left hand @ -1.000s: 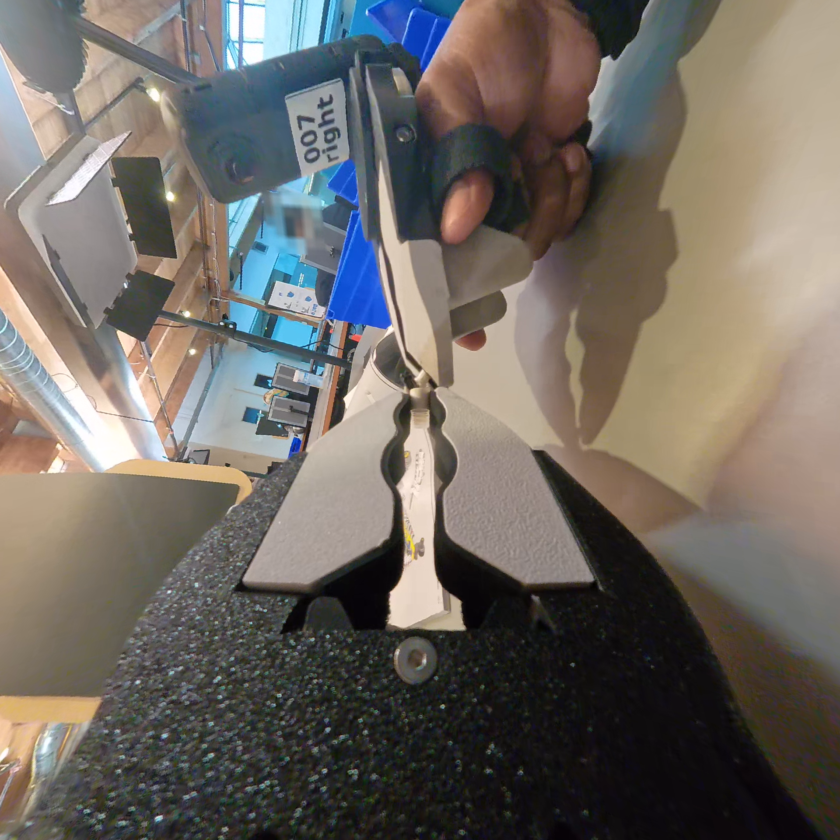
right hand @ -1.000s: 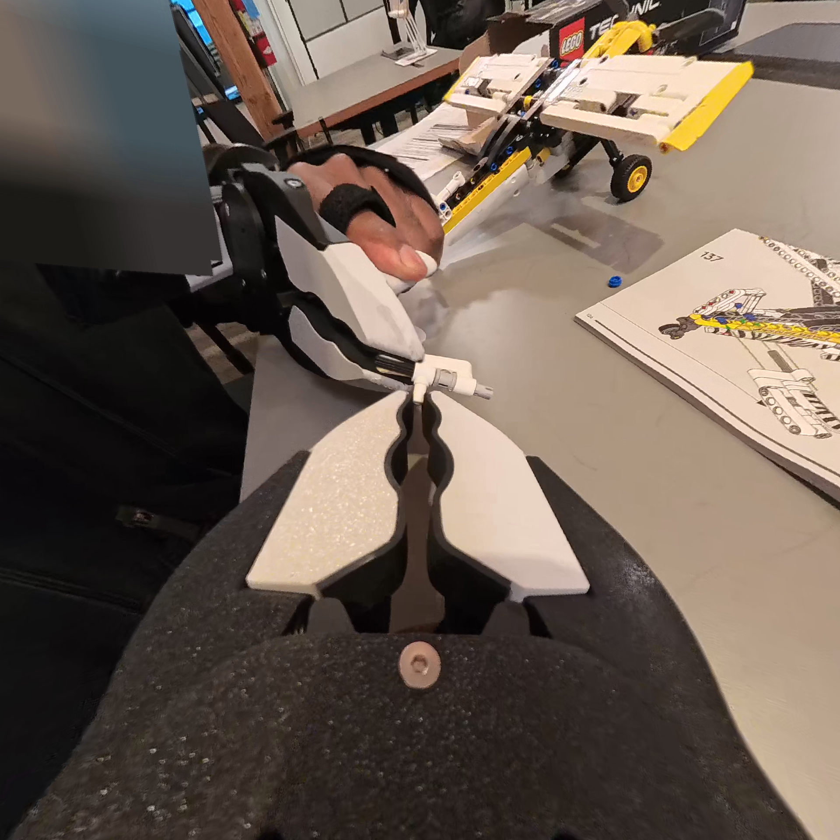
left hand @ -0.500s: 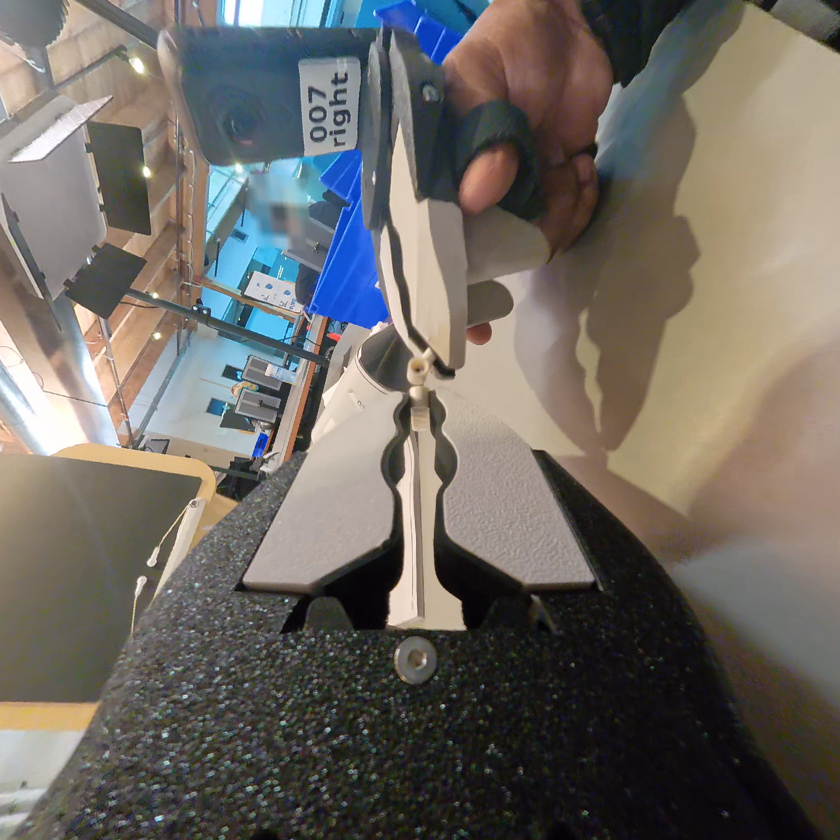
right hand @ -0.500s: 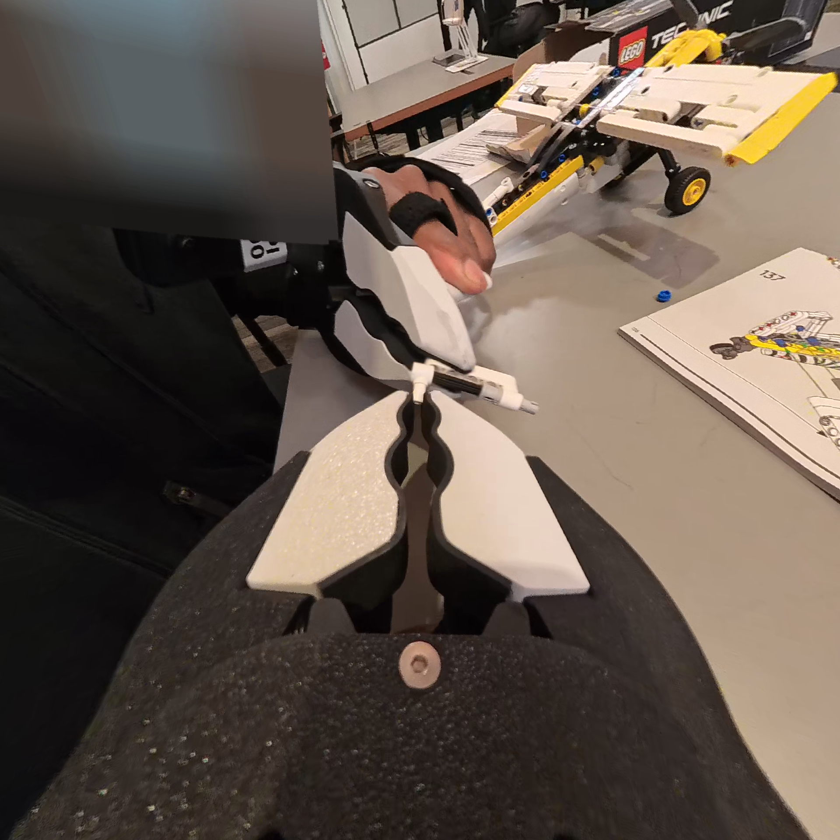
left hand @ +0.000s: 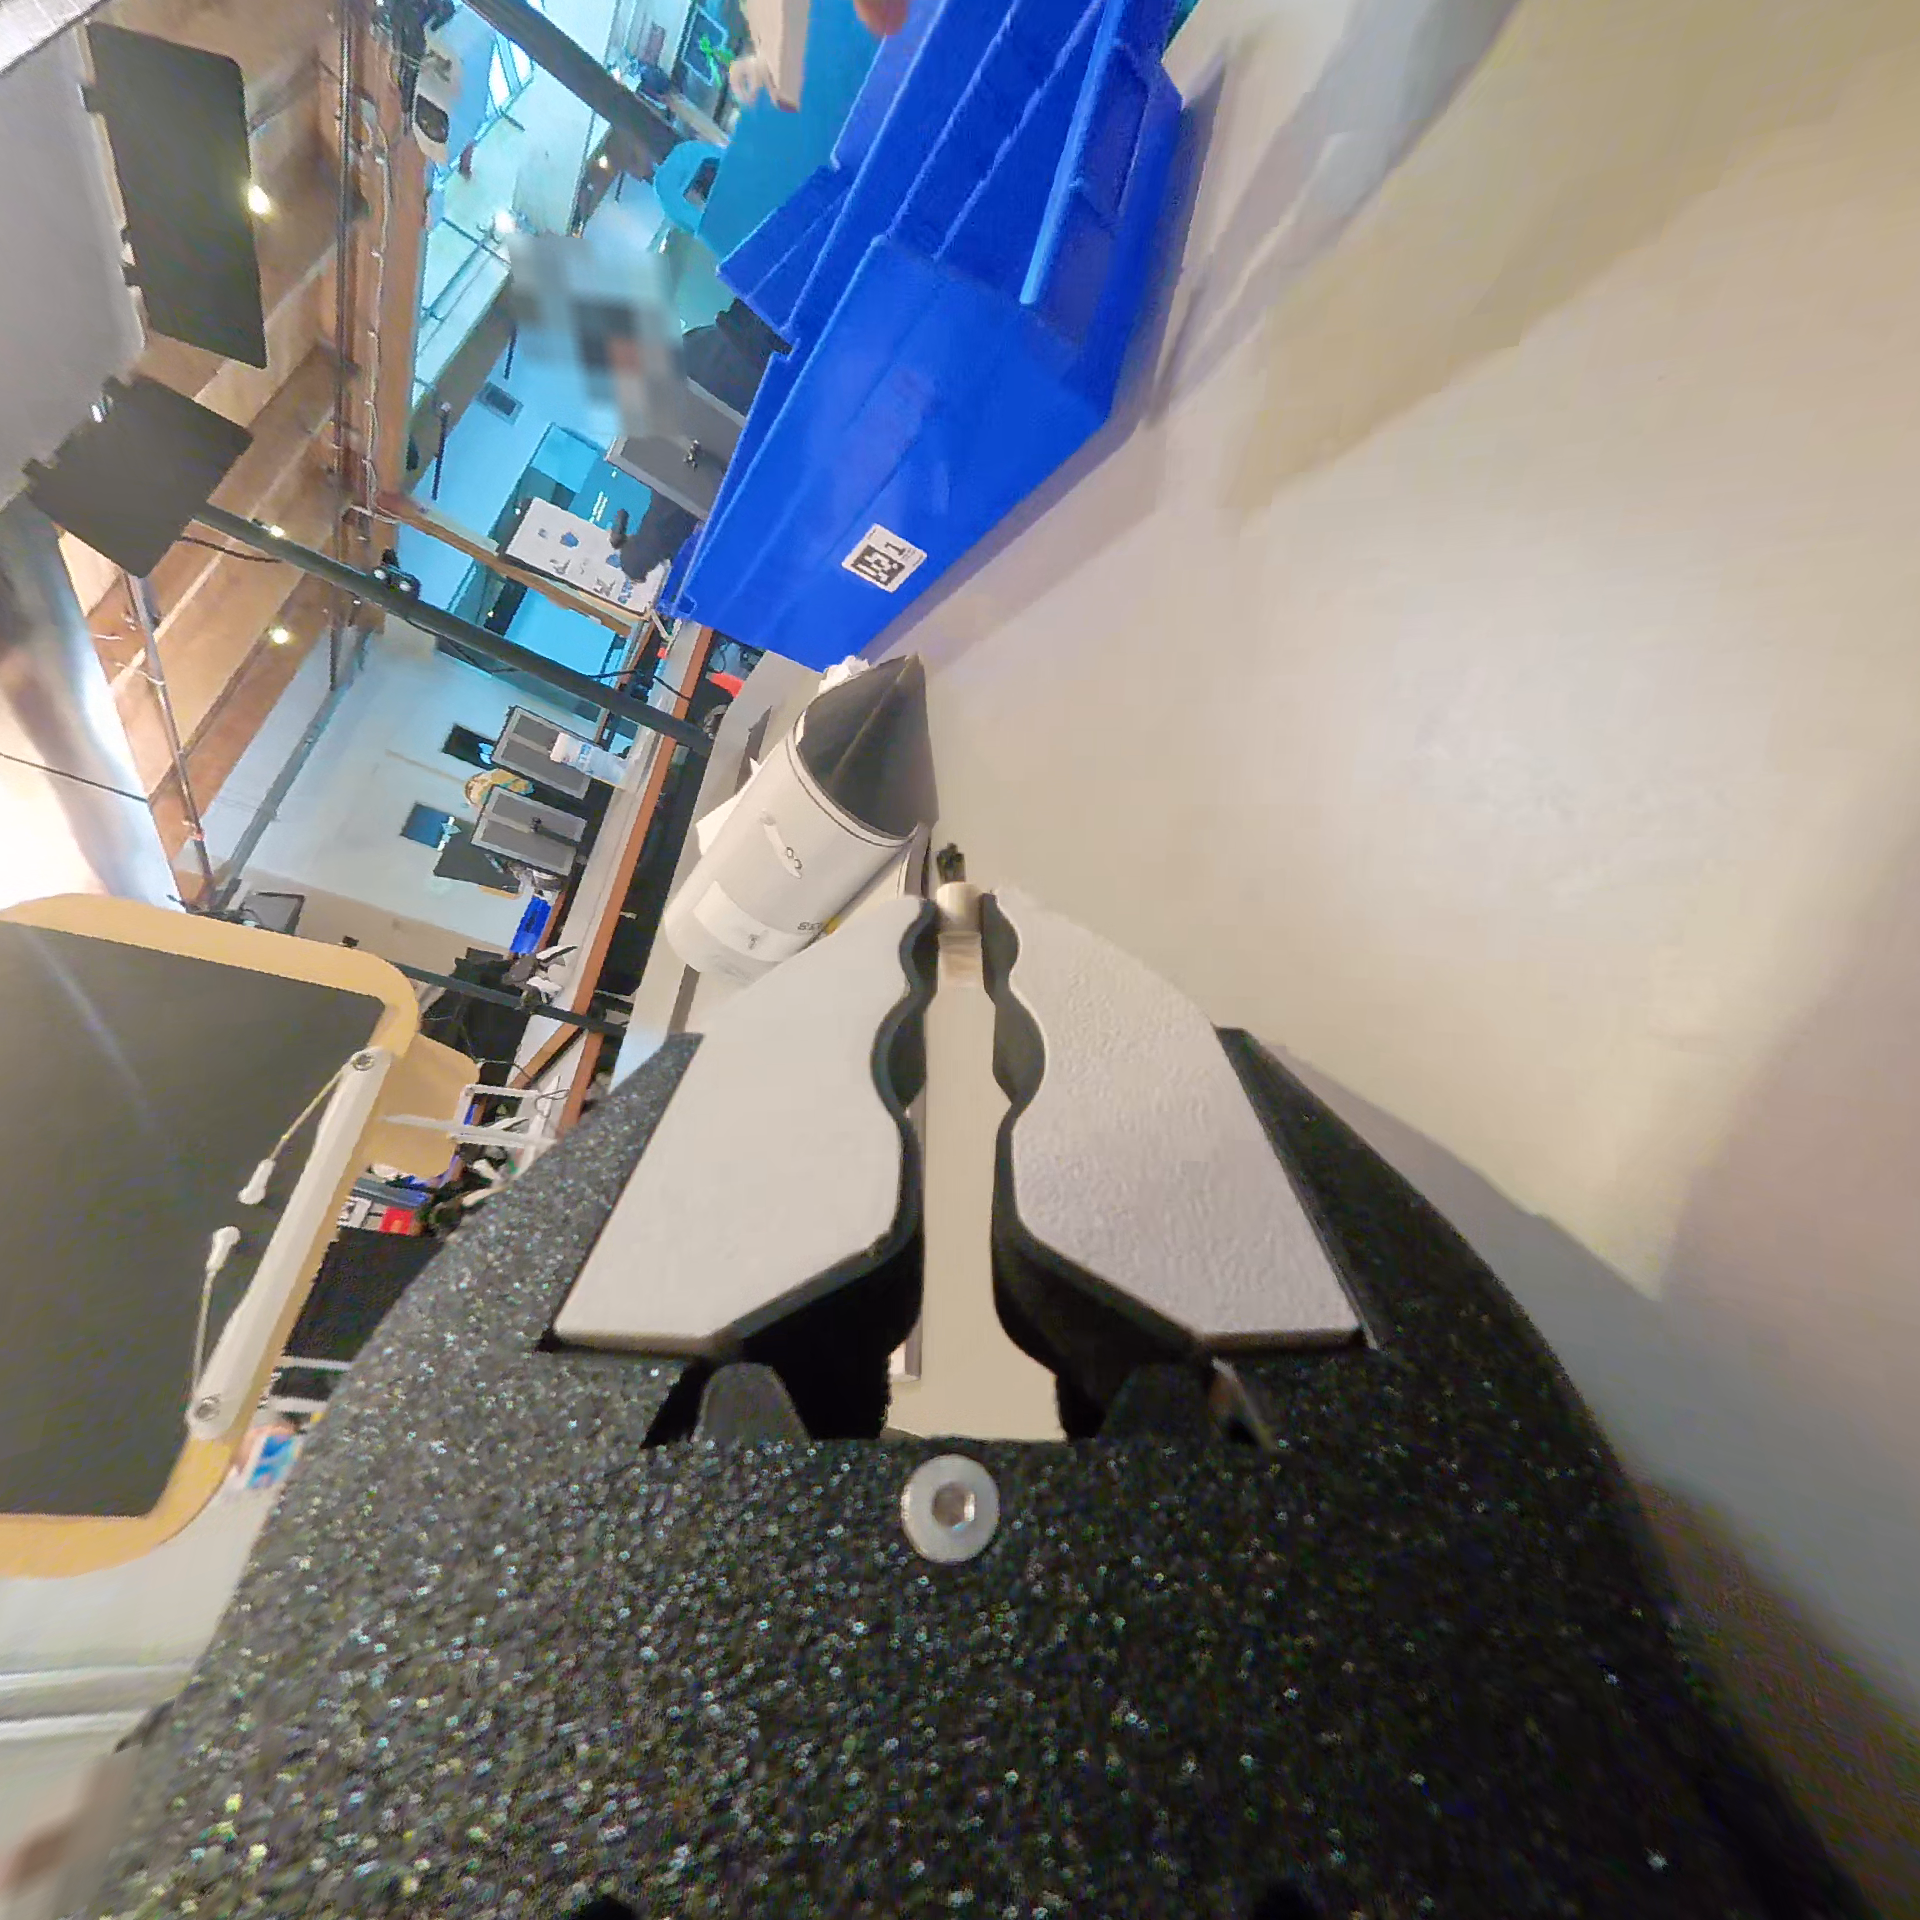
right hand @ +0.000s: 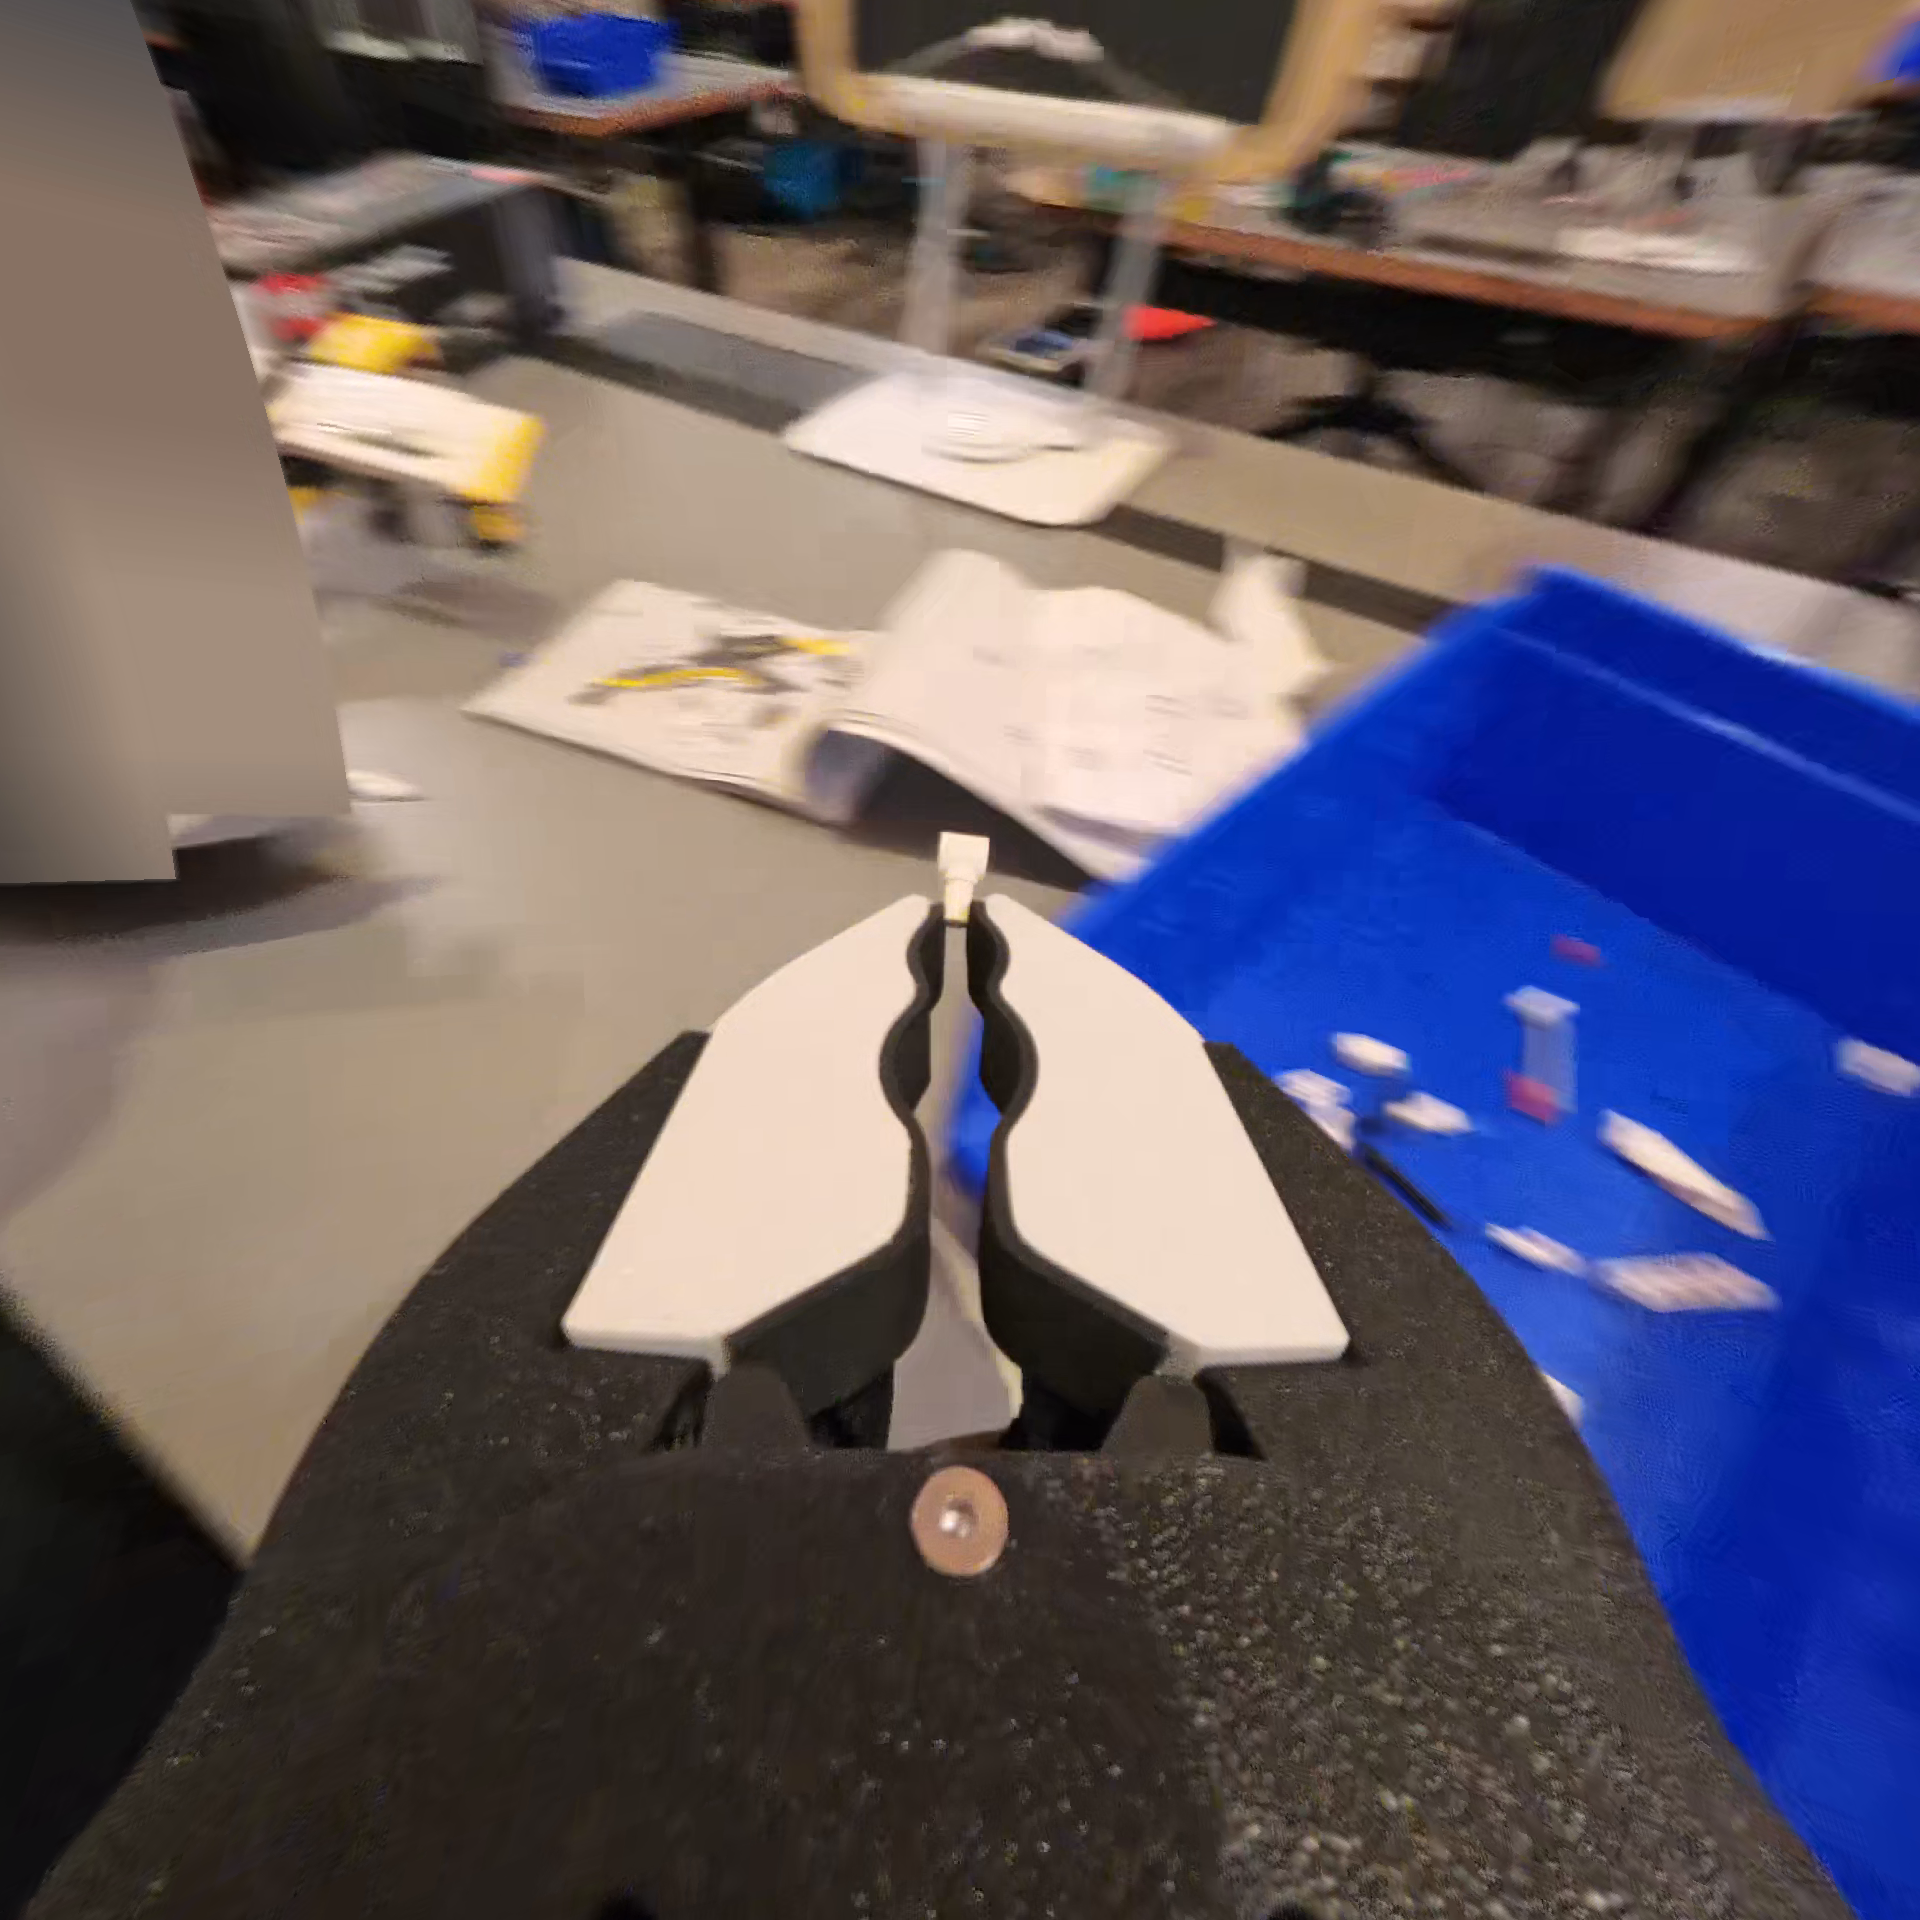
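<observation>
The left gripper (left hand: 958, 914) has its two pale fingers (left hand: 790, 1132) clenched on a small pale grey piece (left hand: 956, 909) that pokes out at the tips. Just beyond the tips stands a white canister with a dark cone-shaped top (left hand: 821, 821), resting on a light tabletop (left hand: 1455, 727); a stack of blue bins (left hand: 914, 384) sits farther off on the same surface. The right gripper (right hand: 958, 909) is pinched on a small white peg-like piece (right hand: 958, 868), which stands up out of the fingertips, held above the grey table (right hand: 520, 987) just beside the near corner of an open blue bin (right hand: 1351, 883). Loose small white and pink parts (right hand: 1538, 1122) lie scattered on the bin's floor. Past the tips, an open instruction booklet (right hand: 831, 686) lies on the table, and a white and yellow model (right hand: 416, 426) stands farther back, blurred. Each gripper holds its own piece, well apart from the other; neither piece is set down.
</observation>
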### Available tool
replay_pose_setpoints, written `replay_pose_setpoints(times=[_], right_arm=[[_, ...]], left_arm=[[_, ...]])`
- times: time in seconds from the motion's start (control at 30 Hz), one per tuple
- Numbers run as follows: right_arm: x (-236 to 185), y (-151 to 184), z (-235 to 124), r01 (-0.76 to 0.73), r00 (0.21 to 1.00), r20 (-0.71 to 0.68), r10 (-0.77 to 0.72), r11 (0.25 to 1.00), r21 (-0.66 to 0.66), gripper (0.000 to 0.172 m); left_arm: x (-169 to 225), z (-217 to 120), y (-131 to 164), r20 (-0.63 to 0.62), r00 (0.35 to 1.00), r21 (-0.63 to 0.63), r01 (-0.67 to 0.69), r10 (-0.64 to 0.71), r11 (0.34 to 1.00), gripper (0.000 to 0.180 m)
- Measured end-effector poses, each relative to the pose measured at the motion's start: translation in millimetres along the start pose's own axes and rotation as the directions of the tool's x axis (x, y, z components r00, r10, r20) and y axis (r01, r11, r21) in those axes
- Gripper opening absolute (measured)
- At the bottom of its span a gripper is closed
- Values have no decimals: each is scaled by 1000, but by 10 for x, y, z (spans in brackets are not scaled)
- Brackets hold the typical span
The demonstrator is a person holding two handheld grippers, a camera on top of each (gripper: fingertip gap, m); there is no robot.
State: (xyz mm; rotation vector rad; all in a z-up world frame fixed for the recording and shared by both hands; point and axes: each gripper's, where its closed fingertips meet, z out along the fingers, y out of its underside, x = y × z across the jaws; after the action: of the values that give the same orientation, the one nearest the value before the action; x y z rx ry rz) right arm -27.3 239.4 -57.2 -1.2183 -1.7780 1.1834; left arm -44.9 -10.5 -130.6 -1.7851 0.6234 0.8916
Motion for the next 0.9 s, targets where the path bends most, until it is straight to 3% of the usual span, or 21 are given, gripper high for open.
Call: replay_pose_setpoints(times=[0.07, 0.13, 0.23, 0.33, 0.47, 0.63, 0.77, 0.9], right_arm=[[441, 173, -95, -3, 988, -153, -9, 997, -77, 4], [684, 435, -67, -26, 976, -217, -16, 981, -191, 6], [788, 672, 14, -31, 972, -231, -35, 960, -279, 17], [685, 632, 25, 15, 974, -211, -79, 957, -291, 25], [218, 374, 40, 195, 969, -96, -227, 945, -264, 22], [-732, 290, 287, 383, 917, 187, -351, 907, -177, 15], [-1502, 441, 685, 523, 795, 380, -473, 852, -36, 15], [-1982, 549, 1069, 687, 632, 371, -680, 713, 137, 18]], left_arm=[[18, 10, -17, -11, 1000, 7, 15, -15, 1000, 8], [43, 18, -28, -20, 1000, 8, 17, -17, 1000, 8], [65, 18, -34, -21, 1000, 0, 3, -3, 1000, 8], [71, 17, -26, -24, 1000, -4, 20, -20, 1000, 8], [46, 20, -25, -44, 994, 22, 103, -102, 994, 8], [26, 10, -11, -44, 992, 35, 117, -115, 993, 8], [44, -21, -65, -50, 995, 63, 91, -88, 994, 8], [83, -46, -119, -67, 996, 90, 72, -66, 993, 8]])
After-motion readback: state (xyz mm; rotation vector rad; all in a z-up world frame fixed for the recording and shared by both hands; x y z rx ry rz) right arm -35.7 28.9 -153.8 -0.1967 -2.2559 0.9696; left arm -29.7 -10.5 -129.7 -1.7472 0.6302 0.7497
